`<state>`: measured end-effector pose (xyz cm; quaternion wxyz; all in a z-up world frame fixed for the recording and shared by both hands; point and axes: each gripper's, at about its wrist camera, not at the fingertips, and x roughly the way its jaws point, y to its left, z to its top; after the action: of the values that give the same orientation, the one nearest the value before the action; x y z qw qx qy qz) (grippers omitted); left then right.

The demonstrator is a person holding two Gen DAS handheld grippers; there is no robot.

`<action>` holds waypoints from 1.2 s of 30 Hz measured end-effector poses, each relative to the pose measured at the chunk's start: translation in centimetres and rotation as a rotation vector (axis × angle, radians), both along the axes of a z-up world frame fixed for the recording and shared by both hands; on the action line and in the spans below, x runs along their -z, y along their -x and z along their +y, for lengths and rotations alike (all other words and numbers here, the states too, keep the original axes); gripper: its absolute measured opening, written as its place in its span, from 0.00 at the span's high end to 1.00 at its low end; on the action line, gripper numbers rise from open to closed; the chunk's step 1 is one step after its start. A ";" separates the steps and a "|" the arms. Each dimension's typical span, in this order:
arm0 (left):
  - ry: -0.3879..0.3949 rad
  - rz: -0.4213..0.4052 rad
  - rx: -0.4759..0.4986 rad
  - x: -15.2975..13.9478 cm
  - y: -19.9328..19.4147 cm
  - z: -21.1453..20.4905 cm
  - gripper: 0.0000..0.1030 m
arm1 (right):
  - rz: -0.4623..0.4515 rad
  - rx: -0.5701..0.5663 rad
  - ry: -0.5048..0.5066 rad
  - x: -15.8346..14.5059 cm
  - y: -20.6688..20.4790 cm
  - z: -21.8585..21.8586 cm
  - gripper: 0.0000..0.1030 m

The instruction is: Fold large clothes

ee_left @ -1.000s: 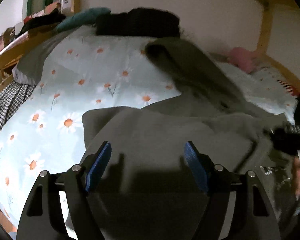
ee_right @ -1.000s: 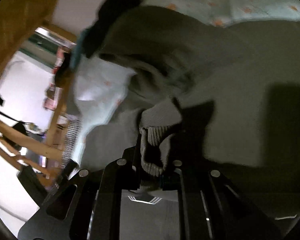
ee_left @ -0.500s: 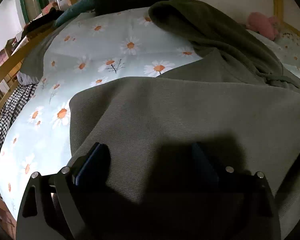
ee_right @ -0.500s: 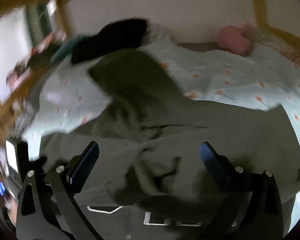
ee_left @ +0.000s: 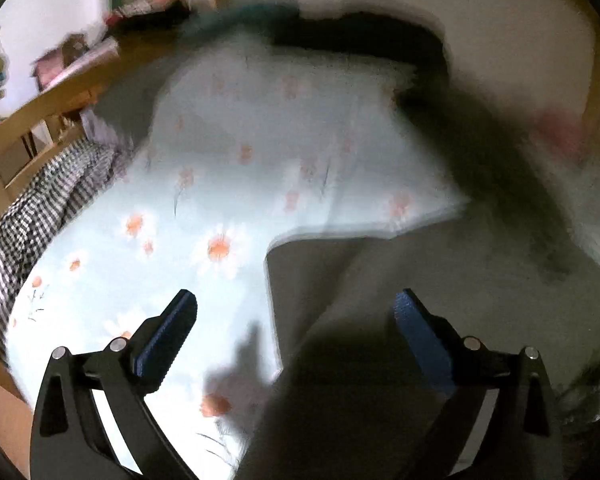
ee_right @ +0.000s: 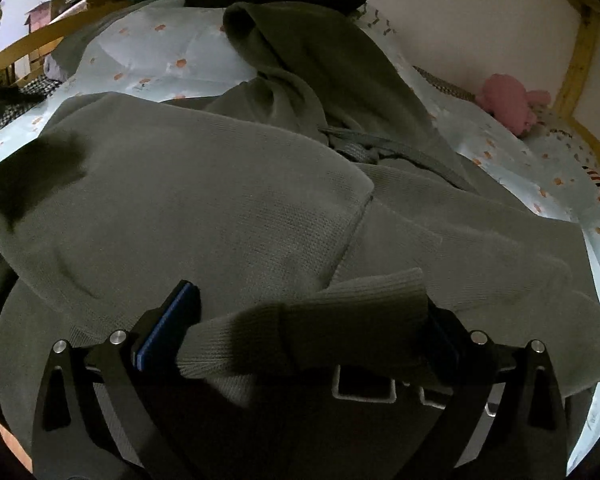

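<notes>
Sleeve [ee_right: 320, 312] of the grey hoodie [ee_right: 188, 184] lies folded across, loose between the spread right hand-held gripper [ee_right: 304, 320]; the left hand-held gripper [ee_left: 296, 336] has just opened, empty, so the body fold's left.

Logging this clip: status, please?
Both grippers open, left gripper, right gripper. Ribbed cuff of grey-green knit hoodie lies loose between right fingers. Nothing obstructing.

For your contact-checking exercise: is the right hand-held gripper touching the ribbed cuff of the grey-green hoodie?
Cannot tell. In the right wrist view the ribbed cuff lies across the wide-open right hand-held gripper, hiding one finger; no gap or pressing shows plainly.
</notes>
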<state>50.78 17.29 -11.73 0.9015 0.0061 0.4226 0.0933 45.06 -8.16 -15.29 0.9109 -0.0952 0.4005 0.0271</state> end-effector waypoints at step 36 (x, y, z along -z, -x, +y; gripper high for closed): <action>0.054 0.104 0.161 2.8 -4.9 -9.4 0.05 | 0.055 0.091 -0.189 -0.2 -4.6 -3.4 0.03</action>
<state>55.69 7.93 -14.52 0.8826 0.0207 0.4696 0.0085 49.66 -11.60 -15.10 0.9047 0.0102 0.4251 0.0260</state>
